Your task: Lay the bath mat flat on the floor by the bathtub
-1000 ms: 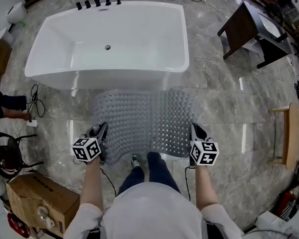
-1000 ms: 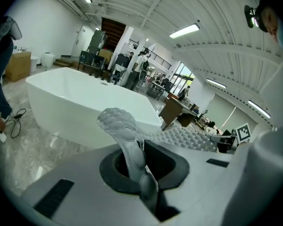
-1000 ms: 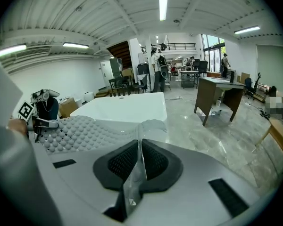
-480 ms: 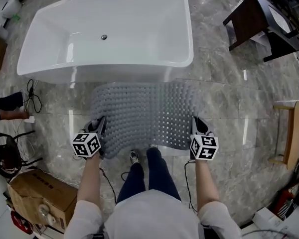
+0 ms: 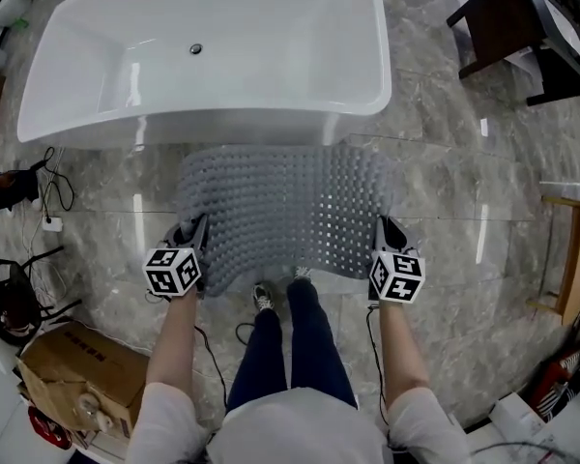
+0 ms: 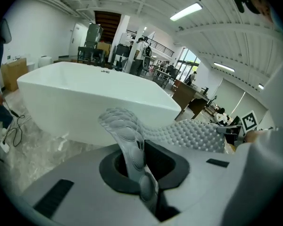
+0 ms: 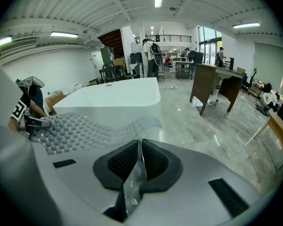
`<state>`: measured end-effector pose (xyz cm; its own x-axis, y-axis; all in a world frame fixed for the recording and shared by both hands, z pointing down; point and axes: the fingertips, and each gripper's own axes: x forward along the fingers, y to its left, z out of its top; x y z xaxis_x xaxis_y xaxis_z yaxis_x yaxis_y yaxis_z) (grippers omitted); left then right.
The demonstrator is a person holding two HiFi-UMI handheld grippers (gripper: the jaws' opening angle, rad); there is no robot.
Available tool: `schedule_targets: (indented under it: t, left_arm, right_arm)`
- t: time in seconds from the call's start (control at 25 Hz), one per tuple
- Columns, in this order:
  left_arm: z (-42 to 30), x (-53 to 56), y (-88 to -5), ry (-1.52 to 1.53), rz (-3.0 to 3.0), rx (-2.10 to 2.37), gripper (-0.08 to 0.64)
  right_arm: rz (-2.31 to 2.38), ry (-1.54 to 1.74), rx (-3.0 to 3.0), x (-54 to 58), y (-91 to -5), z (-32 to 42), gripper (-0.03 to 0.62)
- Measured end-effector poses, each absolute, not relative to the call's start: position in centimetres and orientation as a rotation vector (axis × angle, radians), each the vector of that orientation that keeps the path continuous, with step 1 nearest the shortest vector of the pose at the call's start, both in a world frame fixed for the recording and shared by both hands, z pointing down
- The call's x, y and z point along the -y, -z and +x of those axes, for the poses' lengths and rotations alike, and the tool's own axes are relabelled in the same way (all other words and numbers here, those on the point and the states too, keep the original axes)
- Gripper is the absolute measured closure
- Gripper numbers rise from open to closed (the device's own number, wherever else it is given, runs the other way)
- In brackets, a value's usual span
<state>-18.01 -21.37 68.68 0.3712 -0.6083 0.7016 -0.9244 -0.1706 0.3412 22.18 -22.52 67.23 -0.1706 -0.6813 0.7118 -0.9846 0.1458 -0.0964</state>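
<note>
A grey, studded bath mat point(image 5: 285, 211) is stretched out between my two grippers, in front of the white bathtub point(image 5: 213, 56). Its far edge lies near the tub's base and its near edge sags between my hands. My left gripper point(image 5: 195, 243) is shut on the mat's near left corner, and in the left gripper view the mat point(image 6: 132, 145) runs pinched between the jaws. My right gripper point(image 5: 385, 237) is shut on the near right corner, where the thin mat edge point(image 7: 137, 173) shows between the jaws. The person's legs stand just behind the mat.
Grey marble floor point(image 5: 445, 211) surrounds the tub. A dark wooden table point(image 5: 507, 22) stands at the upper right and a wooden stool point(image 5: 570, 249) at the right edge. A cardboard box point(image 5: 77, 370) and cables point(image 5: 53, 196) lie on the left.
Both grippers have sunk toward the floor with the mat still held. The mat now lies lower and flatter in front of the tub, and the tub fills more of the head view.
</note>
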Motion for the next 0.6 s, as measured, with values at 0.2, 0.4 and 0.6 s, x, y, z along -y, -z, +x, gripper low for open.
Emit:
schedule_targets:
  t: [0.2, 0.4, 0.6]
  left_arm:
    - [-18.0, 22.2, -73.2, -0.636, 1.876, 1.344, 0.515]
    - [-17.6, 23.6, -78.1, -0.709, 1.864, 1.350, 0.515]
    - [-16.5, 24.9, -82.5, -0.740, 1.861, 1.326, 0.515]
  right_arm:
    - [1.567, -0.778, 1.897, 23.4, -71.8, 23.0, 0.551]
    - [1.557, -0.779, 1.870, 24.7, -76.4, 23.6, 0.551]
    - [1.529, -0.775, 1.853, 25.8, -80.7, 23.7, 0.551]
